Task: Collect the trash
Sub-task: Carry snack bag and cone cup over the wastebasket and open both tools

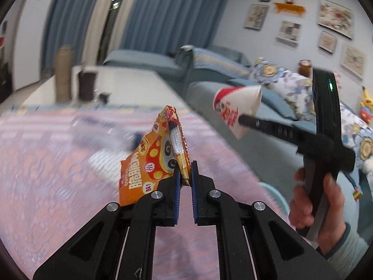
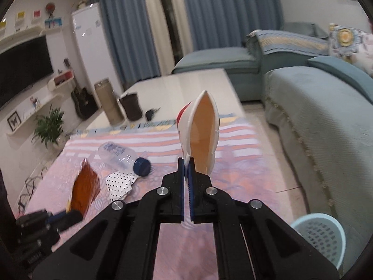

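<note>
Left claw [image 1: 185, 171]: blue-padded fingers pinched on the lower edge of an orange snack wrapper [image 1: 158, 156], which stands upright above the pink patterned tablecloth [image 1: 46, 186], lifted clear of it. Right claw [image 2: 186, 163]: fingers pressed tight on the wall of a squashed paper cup [image 2: 202, 137], white with red print, mouth flattened to a narrow pointed oval, tan inside visible. Cup held in the air over the table's right-hand part.

On the table [image 2: 186, 86], left of the cup in the right wrist view: clear plastic bottle [image 2: 119, 155] lying on its side, blue cap toward the camera; polka-dot scrap [image 2: 120, 184] touching it on the near side. Light blue mesh basket [image 2: 320, 238] on the floor at lower right, beside the teal sofa [image 2: 321, 121].

Left wrist view is motion-blurred; the person's hand [image 1: 314, 200] grips the right tool's handle at the right edge.
</note>
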Demonstrator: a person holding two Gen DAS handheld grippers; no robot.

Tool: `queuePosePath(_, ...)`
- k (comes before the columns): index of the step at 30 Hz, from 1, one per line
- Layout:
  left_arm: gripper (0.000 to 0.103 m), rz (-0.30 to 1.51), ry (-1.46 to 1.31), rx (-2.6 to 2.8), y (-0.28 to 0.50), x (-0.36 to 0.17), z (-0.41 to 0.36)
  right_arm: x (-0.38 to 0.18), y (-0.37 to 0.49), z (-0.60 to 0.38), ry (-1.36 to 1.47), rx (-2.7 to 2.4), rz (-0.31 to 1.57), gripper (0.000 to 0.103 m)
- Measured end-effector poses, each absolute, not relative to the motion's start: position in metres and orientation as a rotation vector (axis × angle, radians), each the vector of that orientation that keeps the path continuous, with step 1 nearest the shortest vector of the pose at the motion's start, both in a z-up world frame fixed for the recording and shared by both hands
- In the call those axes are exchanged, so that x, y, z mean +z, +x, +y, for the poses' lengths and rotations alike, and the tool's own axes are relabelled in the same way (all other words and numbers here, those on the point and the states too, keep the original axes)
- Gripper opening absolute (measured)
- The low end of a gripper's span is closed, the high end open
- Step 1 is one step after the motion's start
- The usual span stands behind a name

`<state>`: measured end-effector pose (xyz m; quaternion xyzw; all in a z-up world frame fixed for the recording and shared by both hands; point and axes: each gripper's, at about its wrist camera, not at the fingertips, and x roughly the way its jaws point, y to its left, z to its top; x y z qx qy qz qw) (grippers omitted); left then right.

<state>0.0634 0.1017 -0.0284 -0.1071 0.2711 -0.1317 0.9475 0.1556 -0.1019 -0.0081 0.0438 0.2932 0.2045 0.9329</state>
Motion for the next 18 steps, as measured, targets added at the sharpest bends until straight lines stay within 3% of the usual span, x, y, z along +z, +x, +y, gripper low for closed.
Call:
queuePosePath(11, 0.007, 0.460, -0.101, -0.506, 0.079, 0.035, -0.023, 0.018, 0.104, -0.225, 0.162, 0.233, 0.554, 0.002)
queuePosePath(18, 0.007, 0.509, -0.049, -0.627, 0.089, 0.030, -0.097, -0.006, 0.091, -0.296, 0.249, 0.120, 0.622, 0.002)
